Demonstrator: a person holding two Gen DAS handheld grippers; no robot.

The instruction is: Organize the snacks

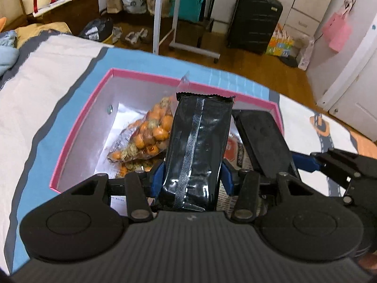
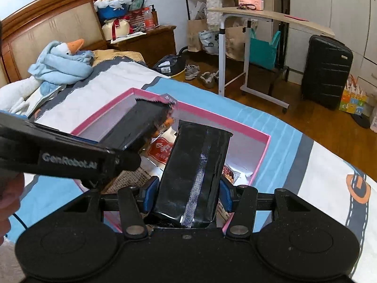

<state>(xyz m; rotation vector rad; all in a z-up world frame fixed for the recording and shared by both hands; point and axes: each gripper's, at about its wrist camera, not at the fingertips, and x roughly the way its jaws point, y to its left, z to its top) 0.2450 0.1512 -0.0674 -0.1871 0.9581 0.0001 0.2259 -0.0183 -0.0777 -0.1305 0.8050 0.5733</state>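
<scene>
Here, both pairs of tongs were pinching a snack each. The left tongs (image 1: 192, 176), low in the centre of the left wrist view, clamped a black foil packet (image 1: 196, 151) between blue pads (image 1: 158, 175) near its lower end, so that the packet stood up along the fingers with its crimped top edge toward the middle of the frame. The right tongs (image 2: 186, 191) held a matching black packet (image 2: 195, 172) the same way, gripped low and across its width; that grip probably kept the long body free to be lowered end first.

Both packets hung above the open pink-rimmed box (image 1: 70, 139), which sat on the blue part of the bedspread (image 1: 132, 59). In the right wrist view the left tool reached in from the left edge, its packet (image 2: 136, 125) poised over the far left part of the box (image 2: 264, 146), while the right one sat nearer the lower centre. Held side by side like that, they looked ready to go in next to each other rather than stacked.

Inside the box, at centre left of the left wrist view, lay a clear bag of orange round snacks (image 1: 146, 136), and a red-and-white pouch (image 2: 162, 151) showed between the two packets. Floor space on the box's left side stayed bare. Beyond the bed, upper right, stood a black suitcase (image 1: 253, 21).
</scene>
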